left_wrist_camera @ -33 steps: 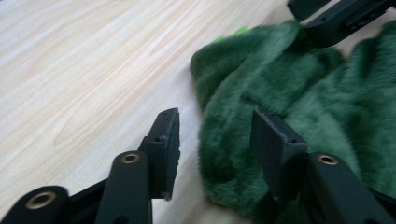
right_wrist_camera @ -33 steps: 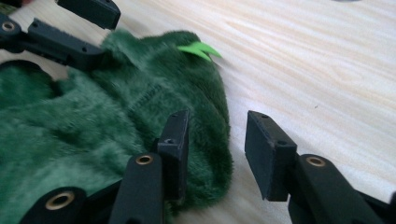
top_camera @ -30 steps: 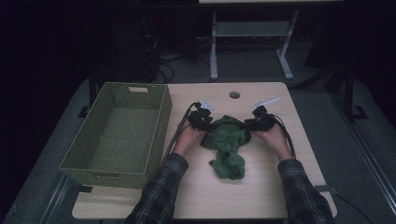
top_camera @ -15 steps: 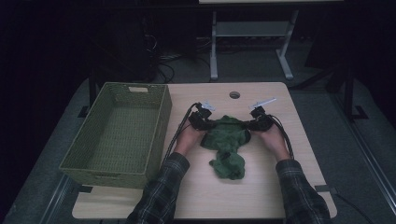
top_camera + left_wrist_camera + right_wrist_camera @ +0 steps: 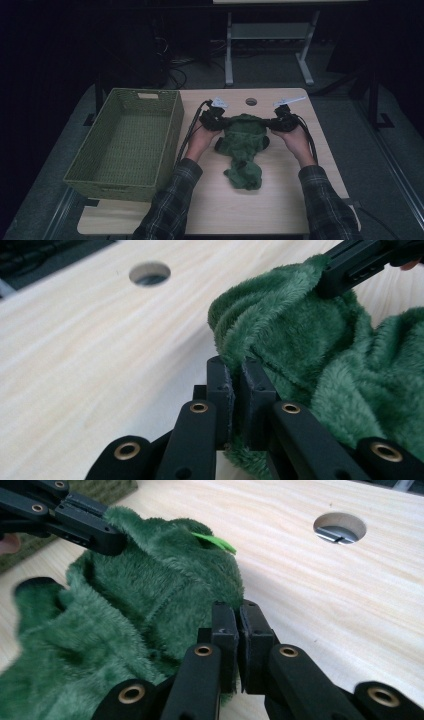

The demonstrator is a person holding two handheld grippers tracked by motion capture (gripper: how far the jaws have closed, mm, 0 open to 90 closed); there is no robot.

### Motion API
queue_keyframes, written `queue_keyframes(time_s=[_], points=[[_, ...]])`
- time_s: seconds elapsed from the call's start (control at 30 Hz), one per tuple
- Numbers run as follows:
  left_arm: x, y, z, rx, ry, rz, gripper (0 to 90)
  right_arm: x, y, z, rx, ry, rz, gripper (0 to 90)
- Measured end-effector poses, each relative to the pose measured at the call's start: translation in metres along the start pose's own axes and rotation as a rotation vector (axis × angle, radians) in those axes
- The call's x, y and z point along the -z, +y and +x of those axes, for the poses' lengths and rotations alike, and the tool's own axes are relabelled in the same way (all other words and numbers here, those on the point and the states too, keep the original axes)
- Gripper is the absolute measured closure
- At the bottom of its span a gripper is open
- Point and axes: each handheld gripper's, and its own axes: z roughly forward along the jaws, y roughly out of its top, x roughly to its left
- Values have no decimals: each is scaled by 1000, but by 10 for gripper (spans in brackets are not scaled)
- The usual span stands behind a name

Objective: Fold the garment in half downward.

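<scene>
A dark green fleecy garment (image 5: 243, 145) lies crumpled at the middle of the wooden table (image 5: 280, 200), its far edge lifted between both grippers. My left gripper (image 5: 216, 120) is shut on the garment's left corner (image 5: 235, 347); the jaws pinch a fold of the green pile. On the right corner (image 5: 210, 580) my right gripper (image 5: 278, 122) is shut the same way. A small bright green tag (image 5: 214, 541) sticks out of the fabric. Each gripper view shows the other gripper's black jaws clamped on the far edge.
An empty olive woven basket (image 5: 131, 142) stands at the table's left. A round cable hole (image 5: 251, 101) sits in the tabletop behind the garment. Cables trail from both grippers along the forearms. A metal stand (image 5: 265, 45) rises beyond the table.
The grippers hold the same corners as before. The garment's far edge is stretched slightly more between them; otherwise the hands have barely moved.
</scene>
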Motion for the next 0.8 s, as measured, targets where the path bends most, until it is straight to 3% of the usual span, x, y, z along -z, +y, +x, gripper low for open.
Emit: queue_keyframes(time_s=[0.17,0.3,0.57,0.8], points=[[11,12,-2,-8,14,-47,836,11,11,0,3,4,-15,866],[19,14,-6,-6,-2,-63,835,19,12,5,19,15,-37,865],[38,6,-23,8,-51,-102,836,33,-1,17,60,44,-56,865],[52,-3,-37,-22,-63,-118,836,45,-12,29,91,66,-86,865]])
